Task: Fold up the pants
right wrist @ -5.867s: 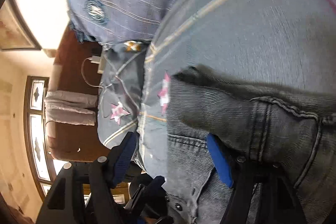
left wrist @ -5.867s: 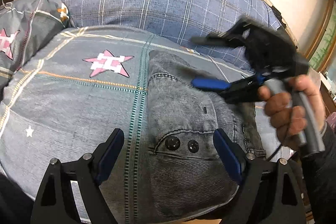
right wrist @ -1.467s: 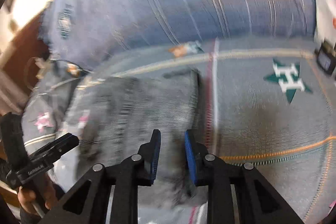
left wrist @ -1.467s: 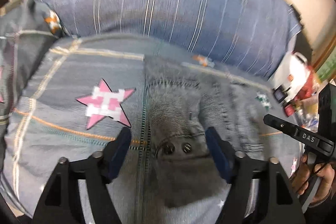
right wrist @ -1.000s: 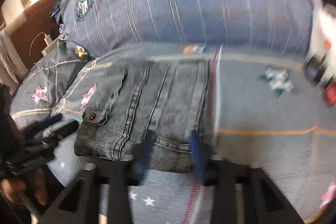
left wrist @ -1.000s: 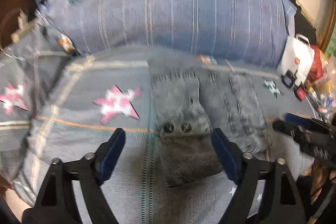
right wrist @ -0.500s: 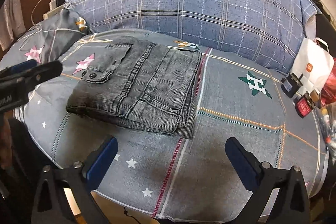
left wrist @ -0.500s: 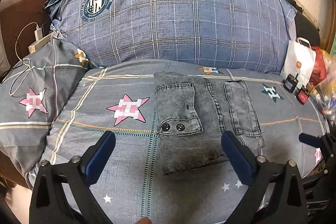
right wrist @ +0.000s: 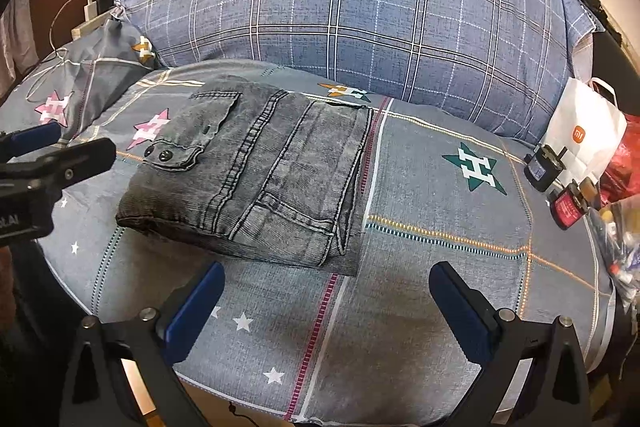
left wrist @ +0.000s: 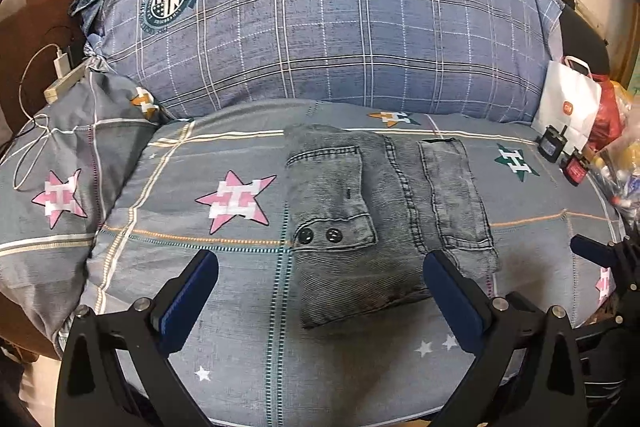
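The gray pants point(left wrist: 384, 223) lie folded into a neat block on the bed point(left wrist: 224, 291), in front of a big blue checked pillow point(left wrist: 328, 23). The left gripper point(left wrist: 320, 299) is wide open and holds nothing; the pants sit just past its blue fingers. The right gripper point(right wrist: 326, 311) is wide open too, with nothing in it, over the bare cover beside the pants. A white bag point(right wrist: 588, 135) stands at the right edge.
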The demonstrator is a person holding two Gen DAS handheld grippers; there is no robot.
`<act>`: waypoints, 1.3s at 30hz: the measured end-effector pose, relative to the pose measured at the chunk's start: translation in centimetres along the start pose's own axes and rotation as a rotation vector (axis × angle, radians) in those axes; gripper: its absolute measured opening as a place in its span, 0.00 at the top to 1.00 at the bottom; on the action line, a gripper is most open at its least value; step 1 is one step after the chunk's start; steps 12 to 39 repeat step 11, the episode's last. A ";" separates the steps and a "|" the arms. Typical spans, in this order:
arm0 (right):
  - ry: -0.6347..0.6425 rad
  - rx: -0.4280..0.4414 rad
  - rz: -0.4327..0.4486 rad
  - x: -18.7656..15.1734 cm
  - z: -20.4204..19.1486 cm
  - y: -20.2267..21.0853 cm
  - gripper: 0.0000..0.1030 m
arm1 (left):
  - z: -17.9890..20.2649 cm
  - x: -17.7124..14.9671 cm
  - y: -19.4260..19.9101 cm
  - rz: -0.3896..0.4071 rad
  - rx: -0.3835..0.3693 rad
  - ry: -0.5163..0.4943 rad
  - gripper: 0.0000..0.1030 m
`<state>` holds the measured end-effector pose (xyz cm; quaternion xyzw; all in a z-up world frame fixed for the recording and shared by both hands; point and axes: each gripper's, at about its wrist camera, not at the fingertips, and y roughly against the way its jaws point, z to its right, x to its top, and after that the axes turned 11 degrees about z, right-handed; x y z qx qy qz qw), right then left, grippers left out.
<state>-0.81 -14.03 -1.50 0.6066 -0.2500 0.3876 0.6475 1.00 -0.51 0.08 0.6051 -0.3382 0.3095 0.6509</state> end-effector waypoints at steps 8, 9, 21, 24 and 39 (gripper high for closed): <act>-0.010 0.003 0.009 0.6 -0.2 -0.3 0.00 | 0.4 0.6 -1.0 -0.031 -0.044 0.013 0.01; -0.013 0.003 0.008 0.7 -0.2 -0.4 0.00 | 0.5 0.7 -1.1 -0.032 -0.042 0.009 0.01; -0.019 0.003 0.010 0.8 -0.2 -0.4 0.00 | 0.5 0.8 -1.3 -0.028 -0.044 0.008 0.01; -0.019 0.003 0.010 0.8 -0.2 -0.4 0.00 | 0.5 0.8 -1.3 -0.028 -0.044 0.008 0.01; -0.019 0.003 0.010 0.8 -0.2 -0.4 0.00 | 0.5 0.8 -1.3 -0.028 -0.044 0.008 0.01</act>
